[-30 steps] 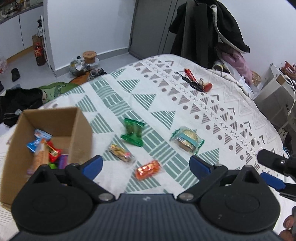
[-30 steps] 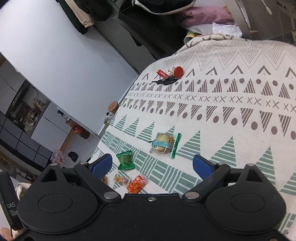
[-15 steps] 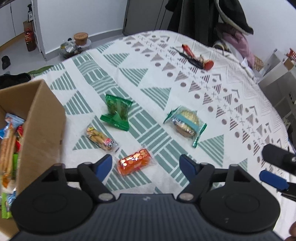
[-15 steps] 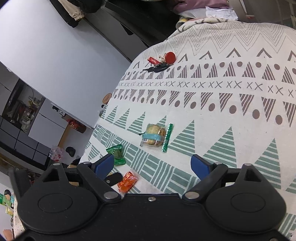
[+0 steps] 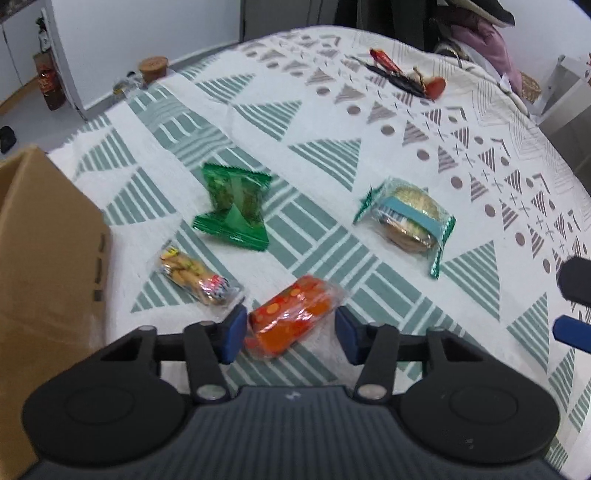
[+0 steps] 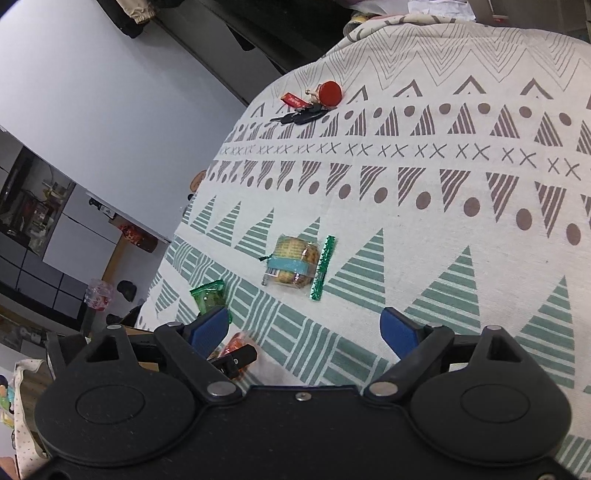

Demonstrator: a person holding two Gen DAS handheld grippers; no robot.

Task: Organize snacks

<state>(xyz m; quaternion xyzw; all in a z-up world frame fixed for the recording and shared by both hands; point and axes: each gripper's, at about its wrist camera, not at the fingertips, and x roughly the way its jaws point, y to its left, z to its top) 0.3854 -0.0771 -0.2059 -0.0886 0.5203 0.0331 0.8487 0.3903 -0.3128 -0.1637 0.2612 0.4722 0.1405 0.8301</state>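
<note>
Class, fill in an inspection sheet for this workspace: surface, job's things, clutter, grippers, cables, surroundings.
Surface: patterned cloth, wrinkle-free.
Job's things: orange snack, green packet, cracker pack, small clear packet, cardboard box on the left.
Clutter: keys at the far end.
Grippers: left gripper closing around the orange snack; right gripper open, empty.
Cables: nothing seen.
Surroundings: white wall, dark clothes hanging.

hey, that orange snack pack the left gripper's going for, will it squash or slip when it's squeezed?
The orange snack pack lies between the closing left gripper pads. Its glossy, crinkled wrapper looks slippery, so it may slide. Its rounded, puffy shape suggests that it could dent or roll slightly. It looks light for its size.
</note>
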